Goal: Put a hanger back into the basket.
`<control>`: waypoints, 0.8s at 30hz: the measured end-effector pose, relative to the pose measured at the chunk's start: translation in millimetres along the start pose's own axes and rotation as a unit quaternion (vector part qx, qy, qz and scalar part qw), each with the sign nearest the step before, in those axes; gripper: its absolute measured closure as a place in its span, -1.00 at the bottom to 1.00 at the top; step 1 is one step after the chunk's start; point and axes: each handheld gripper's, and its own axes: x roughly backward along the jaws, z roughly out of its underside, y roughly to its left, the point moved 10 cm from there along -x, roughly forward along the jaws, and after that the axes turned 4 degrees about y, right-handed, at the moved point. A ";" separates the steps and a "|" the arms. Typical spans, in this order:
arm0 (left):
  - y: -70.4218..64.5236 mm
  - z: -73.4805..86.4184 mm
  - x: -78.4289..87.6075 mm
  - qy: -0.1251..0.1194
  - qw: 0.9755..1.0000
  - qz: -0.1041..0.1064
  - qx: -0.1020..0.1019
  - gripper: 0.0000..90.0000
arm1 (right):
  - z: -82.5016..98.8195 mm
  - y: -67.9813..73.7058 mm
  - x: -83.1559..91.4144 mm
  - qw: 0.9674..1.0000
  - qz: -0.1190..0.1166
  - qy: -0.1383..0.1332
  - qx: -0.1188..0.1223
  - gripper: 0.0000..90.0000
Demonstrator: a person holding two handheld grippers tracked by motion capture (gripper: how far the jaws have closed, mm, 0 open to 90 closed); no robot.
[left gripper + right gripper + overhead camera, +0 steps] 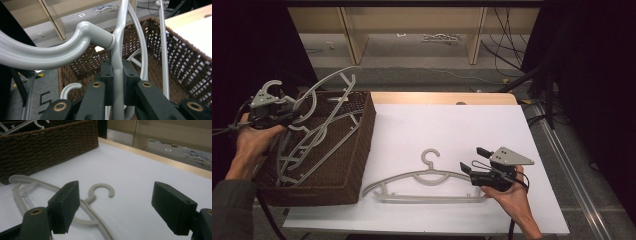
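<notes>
Overhead, we noted the left tool (pixel 287 111) at the near-left corner of the dark brown woven wicker basket (pixel 362 150), which sat on the left part of the white-topped desk (pixel 452 125). Its jaws were clamped shut on the thin stem of a grey plastic clothes hanger (pixel 329 92), gripped just below the hook. In the left gripper view we saw the black pads (pixel 107 80) pressed against both sides of that grey stem, with the hanger's hook (pixel 50 53) curving off to the left above them. The held hanger stood tilted over the basket, its upper arm rising above the rim. More grey hangers (pixel 307 147) lay inside the basket, overlapping one another; we could not count them with confidence.

The right tool (pixel 474 167) rested low at the near-right of the desk, jaws spread wide with nothing between them. A second grey plastic hanger (pixel 427 185) lay flat on the white surface, hook pointing away from the person, its left end close to the basket's near-right corner. The right end of this hanger sat just beside the right tool; whether they touched we could not tell. In the right gripper view the lying hanger's hook (pixel 101 191) showed between the two open black pads (pixel 65 205), farther off on the desk, with the basket wall (pixel 50 152) behind at upper left.
</notes>
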 end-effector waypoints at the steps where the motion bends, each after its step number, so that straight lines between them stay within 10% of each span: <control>1: 0.3 2.3 -0.6 0.002 1.000 -0.001 0.000 0.82 | 0.6 0.1 0.2 1.000 0.000 0.003 0.000 -0.47; 24: -3.2 52.8 -17.8 0.077 0.996 0.004 -0.049 0.82 | 0.3 2.5 -1.9 1.000 -0.005 -0.001 -0.006 -0.59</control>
